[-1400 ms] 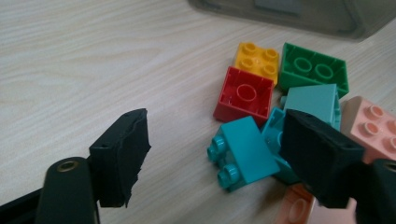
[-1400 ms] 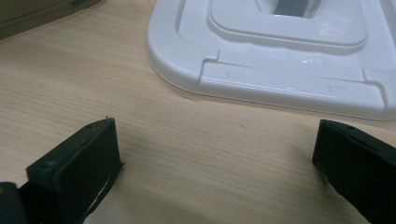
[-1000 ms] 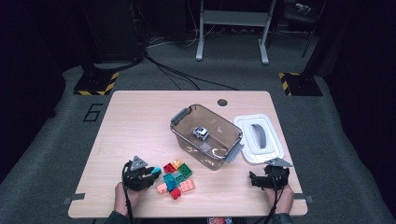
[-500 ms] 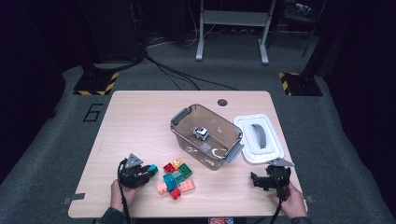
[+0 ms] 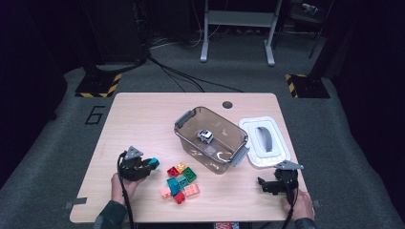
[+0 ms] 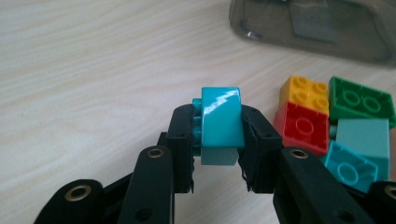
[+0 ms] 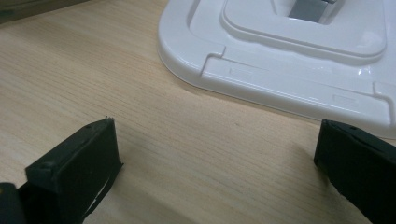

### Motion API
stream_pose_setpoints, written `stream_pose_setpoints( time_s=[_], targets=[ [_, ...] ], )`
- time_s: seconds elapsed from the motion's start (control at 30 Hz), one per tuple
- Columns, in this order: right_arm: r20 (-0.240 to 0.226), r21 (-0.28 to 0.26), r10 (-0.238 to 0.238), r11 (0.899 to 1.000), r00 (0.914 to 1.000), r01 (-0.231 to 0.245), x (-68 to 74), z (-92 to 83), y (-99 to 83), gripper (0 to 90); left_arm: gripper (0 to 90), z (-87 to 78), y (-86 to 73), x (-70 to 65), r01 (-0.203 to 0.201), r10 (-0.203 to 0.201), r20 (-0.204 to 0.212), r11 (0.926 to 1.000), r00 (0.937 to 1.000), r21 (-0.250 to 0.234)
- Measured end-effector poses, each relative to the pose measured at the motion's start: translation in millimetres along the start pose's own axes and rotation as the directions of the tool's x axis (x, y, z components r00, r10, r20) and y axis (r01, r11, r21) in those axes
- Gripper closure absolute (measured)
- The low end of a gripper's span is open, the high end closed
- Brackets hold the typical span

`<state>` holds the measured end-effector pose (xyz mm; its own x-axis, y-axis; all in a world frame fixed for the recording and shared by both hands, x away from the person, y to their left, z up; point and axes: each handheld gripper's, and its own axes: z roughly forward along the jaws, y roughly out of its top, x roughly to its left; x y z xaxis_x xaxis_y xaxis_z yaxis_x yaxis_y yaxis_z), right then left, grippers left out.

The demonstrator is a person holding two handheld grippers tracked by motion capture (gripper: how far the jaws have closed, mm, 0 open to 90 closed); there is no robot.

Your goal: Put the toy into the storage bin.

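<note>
Clamped between the left gripper's (image 6: 218,140) pads is a teal brick (image 6: 220,123), held just clear of the wooden table (image 5: 143,124), a short way left of the loose brick pile (image 5: 180,182). Beyond that pile stands the clear bin (image 5: 212,138), with a small toy car (image 5: 205,136) lying on its floor. Over at the near right corner, the right gripper (image 7: 217,154) rests low above bare wood, jaws spread wide with nothing between them, just in front of the white lid (image 7: 299,60).

left hand-held gripper (image 5: 152,164) clamped on a load, lifted; right hand-held gripper (image 7: 217,158) low, jaws wide apart.
</note>
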<state>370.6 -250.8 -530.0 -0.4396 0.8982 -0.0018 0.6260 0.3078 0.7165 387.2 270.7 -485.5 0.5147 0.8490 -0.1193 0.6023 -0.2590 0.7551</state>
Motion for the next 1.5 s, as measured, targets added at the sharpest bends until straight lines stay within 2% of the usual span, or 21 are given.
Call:
stream_pose_setpoints(
  time_s=[0.03, 0.1, 0.13, 0.17, 0.27, 0.4, 0.43, 0.57, 0.6, 0.67, 0.7, 0.87, 0.9, 1.0, 1.03, 1.13, 1.27, 1.4, 1.43, 1.5],
  targets=[
    [0.000, 0.000, 0.000, 1.000, 1.0000, 0.000, 0.0, 0.0, 0.0, 0.0, 68.2, 0.0, 0.0, 0.0, 0.000, 0.000, 0.000, 1.0000, 1.0000, 0.000],
    [0.000, 0.005, 0.009, 1.000, 1.0000, -0.009, 0.5, -0.5, 0.0, 0.0, 68.2, -0.9, 13.1, -3.5, -0.019, 0.019, -0.007, 0.9997, 0.9998, -0.015],
    [0.000, 0.005, 0.009, 1.000, 1.0000, -0.009, 0.5, -0.5, 0.0, 0.0, 68.2, -0.9, 13.1, -3.5, -0.019, 0.019, -0.007, 0.9997, 0.9998, -0.015],
    [-0.001, 0.006, 0.006, 1.000, 1.0000, -0.006, 0.3, -0.4, 0.0, 0.0, 68.2, -2.2, 22.8, -6.5, -0.041, 0.041, -0.011, 0.9990, 0.9991, -0.018],
    [-0.002, 0.003, 0.001, 1.000, 1.0000, -0.001, -0.3, -0.1, 0.1, 0.0, 68.2, -4.8, 36.1, -12.0, -0.072, 0.072, -0.015, 0.9971, 0.9973, -0.022],
    [-0.004, 0.001, -0.006, 1.000, 1.0000, 0.006, -0.9, 0.1, 0.2, 0.0, 68.2, -5.8, 48.7, -16.0, -0.083, 0.083, -0.016, 0.9961, 0.9965, -0.029],
    [-0.004, 0.001, -0.006, 1.000, 1.0000, 0.006, -0.9, 0.1, 0.2, 0.0, 68.2, -6.5, 53.4, -16.7, -0.098, 0.097, -0.020, 0.9950, 0.9951, -0.023],
    [-0.005, 0.000, -0.002, 1.000, 1.0000, 0.002, -0.8, 0.3, 0.3, 0.0, 68.2, -11.8, 76.0, -22.8, -0.117, 0.115, -0.031, 0.9914, 0.9928, -0.059],
    [-0.005, 0.000, -0.002, 1.000, 1.0000, 0.002, -0.8, 0.3, 0.3, 0.0, 68.2, -11.8, 76.0, -22.8, -0.117, 0.115, -0.031, 0.9914, 0.9928, -0.059],
    [-0.007, 0.001, -0.005, 1.000, 1.0000, 0.005, -1.0, 0.2, 0.2, 0.0, 68.2, -18.2, 89.3, -22.3, -0.117, 0.114, -0.035, 0.9890, 0.9929, -0.091],
    [-0.007, 0.001, -0.005, 1.000, 1.0000, 0.005, -1.0, 0.2, 0.2, 0.0, 68.2, -18.2, 89.3, -22.3, -0.117, 0.114, -0.035, 0.9890, 0.9929, -0.091],
    [-0.010, 0.001, -0.006, 1.000, 0.9999, 0.006, -0.7, 0.7, 0.8, 0.0, 68.2, -23.6, 111.3, -23.1, -0.137, 0.133, -0.044, 0.9847, 0.9901, -0.108],
    [-0.010, 0.001, -0.006, 1.000, 0.9999, 0.006, -0.8, 0.7, 0.8, 0.0, 68.2, -24.0, 120.0, -24.3, -0.146, 0.141, -0.047, 0.9821, 0.9888, -0.119],
    [-0.010, 0.001, -0.007, 1.000, 0.9999, 0.007, -0.8, 0.7, 0.8, 0.0, 68.2, -23.5, 128.8, -25.3, -0.149, 0.145, -0.043, 0.9809, 0.9886, -0.125],
    [-0.011, 0.001, -0.006, 1.000, 0.9999, 0.006, -0.9, 0.7, 0.9, 0.0, 68.2, -20.7, 137.0, -27.5, -0.155, 0.152, -0.040, 0.9794, 0.9876, -0.129],
    [-0.010, 0.002, -0.007, 1.000, 0.9999, 0.007, -0.9, 0.7, 0.9, 0.0, 68.2, -16.6, 144.2, -31.5, -0.165, 0.161, -0.041, 0.9780, 0.9861, -0.127],
    [-0.011, 0.001, -0.008, 1.000, 0.9999, 0.008, -1.0, 0.8, 0.9, 0.0, 68.2, -3.1, 158.5, -40.6, -0.200, 0.199, -0.026, 0.9752, 0.9797, -0.094],
    [-0.011, 0.001, -0.008, 1.000, 0.9999, 0.008, -1.0, 0.8, 0.9, 0.0, 68.2, 7.4, 162.9, -45.2, -0.207, 0.207, -0.015, 0.9750, 0.9783, -0.081],
    [-0.011, 0.001, -0.008, 1.000, 0.9999, 0.008, -1.0, 0.8, 0.9, 0.0, 68.2, 14.4, 164.2, -46.8, -0.220, 0.220, -0.007, 0.9740, 0.9754, -0.053],
    [-0.011, 0.001, -0.008, 1.000, 0.9999, 0.008, -1.0, 0.8, 0.9, 0.0, 68.1, 22.2, 163.7, -48.6, -0.224, 0.224, -0.002, 0.9741, 0.9746, -0.031]
  ],
)
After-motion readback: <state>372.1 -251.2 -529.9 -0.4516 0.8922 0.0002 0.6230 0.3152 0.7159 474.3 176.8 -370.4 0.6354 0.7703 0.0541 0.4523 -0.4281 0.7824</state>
